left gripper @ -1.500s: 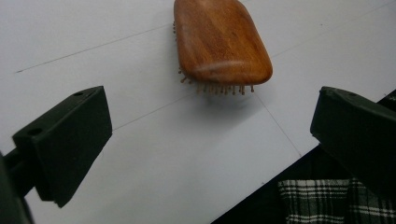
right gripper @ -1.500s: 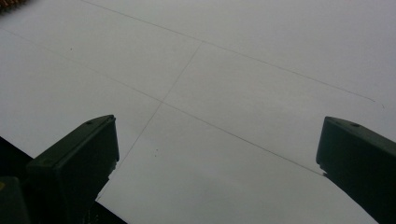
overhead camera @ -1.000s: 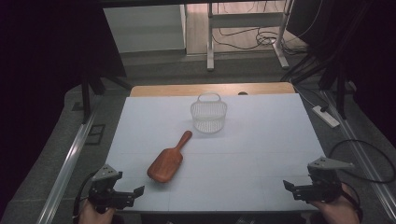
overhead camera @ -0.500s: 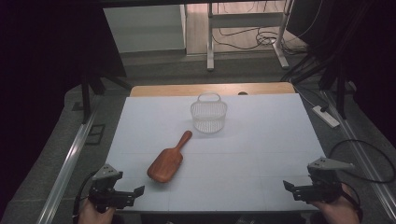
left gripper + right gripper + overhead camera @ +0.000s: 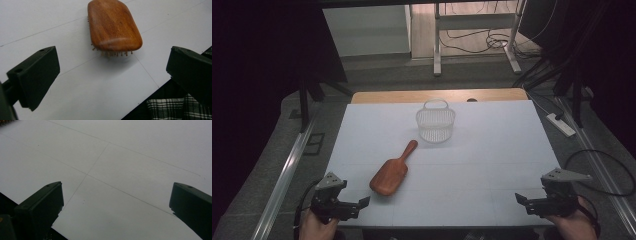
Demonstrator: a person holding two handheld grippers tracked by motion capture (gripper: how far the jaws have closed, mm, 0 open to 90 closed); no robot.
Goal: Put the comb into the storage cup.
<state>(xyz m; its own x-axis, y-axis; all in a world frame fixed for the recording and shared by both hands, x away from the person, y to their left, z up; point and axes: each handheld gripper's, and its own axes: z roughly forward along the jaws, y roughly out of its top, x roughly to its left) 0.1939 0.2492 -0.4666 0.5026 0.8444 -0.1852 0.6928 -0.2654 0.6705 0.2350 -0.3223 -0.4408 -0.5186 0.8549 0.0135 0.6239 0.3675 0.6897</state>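
Note:
A brown wooden hairbrush [image 5: 392,170] lies bristles down on the white table [image 5: 492,165], handle toward the far right. In the left gripper view the brush head [image 5: 113,25] fills the top centre, short bristles showing under its near edge. My left gripper [image 5: 361,203] rests at the table's front left corner, open, a short way in front of the brush. My right gripper [image 5: 521,199] is at the front right, open over bare table. A small white wire basket [image 5: 435,123] with a handle stands upright behind the brush.
A strip of wooden tabletop [image 5: 412,96] shows beyond the white sheet. Metal rails [image 5: 287,170] run along both sides of the table. A power strip [image 5: 563,125] and cables [image 5: 602,165] lie on the floor at right. Plaid fabric [image 5: 172,110] shows below the table's near edge.

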